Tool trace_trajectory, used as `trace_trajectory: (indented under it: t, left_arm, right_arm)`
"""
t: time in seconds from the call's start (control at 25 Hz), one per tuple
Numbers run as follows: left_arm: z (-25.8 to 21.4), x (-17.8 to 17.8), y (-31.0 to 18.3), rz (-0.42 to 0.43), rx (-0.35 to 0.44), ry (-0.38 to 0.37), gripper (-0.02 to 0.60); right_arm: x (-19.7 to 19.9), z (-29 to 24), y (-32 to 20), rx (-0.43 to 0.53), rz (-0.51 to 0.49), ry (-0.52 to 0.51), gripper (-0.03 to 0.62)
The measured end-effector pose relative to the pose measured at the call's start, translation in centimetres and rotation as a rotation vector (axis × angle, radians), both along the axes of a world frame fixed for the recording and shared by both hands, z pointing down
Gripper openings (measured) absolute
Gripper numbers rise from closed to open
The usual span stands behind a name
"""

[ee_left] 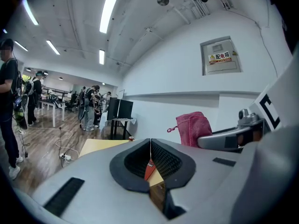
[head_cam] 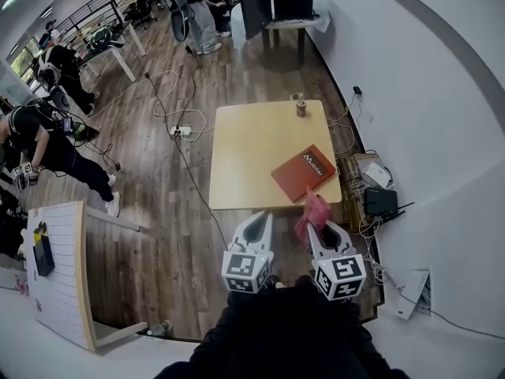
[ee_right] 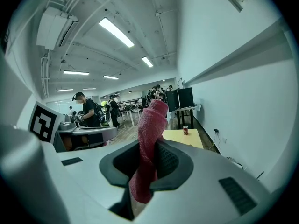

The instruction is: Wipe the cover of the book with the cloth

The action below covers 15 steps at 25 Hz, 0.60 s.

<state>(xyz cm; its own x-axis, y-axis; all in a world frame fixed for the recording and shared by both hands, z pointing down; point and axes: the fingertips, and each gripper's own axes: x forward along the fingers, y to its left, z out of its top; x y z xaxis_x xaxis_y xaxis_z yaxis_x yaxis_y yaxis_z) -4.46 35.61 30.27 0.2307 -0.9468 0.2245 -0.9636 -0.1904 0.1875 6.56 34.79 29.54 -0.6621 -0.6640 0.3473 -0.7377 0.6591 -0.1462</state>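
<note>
**Head view.** A reddish-brown hardcover book (head_cam: 304, 172) lay flat and askew near the front right corner of a square pale wooden table (head_cam: 245, 144). A small drinks can (head_cam: 301, 108) stood at the far edge, well apart from it. Both tools hung short of the table's near edge, over the floor.
- Likely risk: the book sat close to that corner, so a wiping stroke towards the edge could slide it off unless something steadied it.
- The right gripper (head_cam: 319, 226) carried a bunched pink terry cloth (head_cam: 313, 212).
- The left gripper (head_cam: 264, 218) touched nothing.

**Left gripper view.** The jaws were closed tip to tip with nothing between them. A sliver of the book's red cover showed through the gap below the tips.
- Likely risk: with the jaws together, this tool could only press down on the cover, not grasp it, and a careless press could nudge the book.
- The cloth stood up beside it in the other claw.

**Right gripper view.** The jaws were clamped narrowly on the cloth, which rose above the tips as a rolled column and hung out below them.
- Likely risk: only a thin fold looked pinched, so drag on the cover might pull the cloth free.
- Likely risk: the wad might also meet the book on a small patch only and leave streaks.
</note>
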Motion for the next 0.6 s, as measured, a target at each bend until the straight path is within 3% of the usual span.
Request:
trace_trajectory:
  t: [0.6]
  left_arm:
    - [3.0,-5.5,3.5,-0.065,-0.043,0.051,0.034]
  right_arm:
    - [-6.0,2.5,3.3,-0.039,-0.087,0.073,0.078]
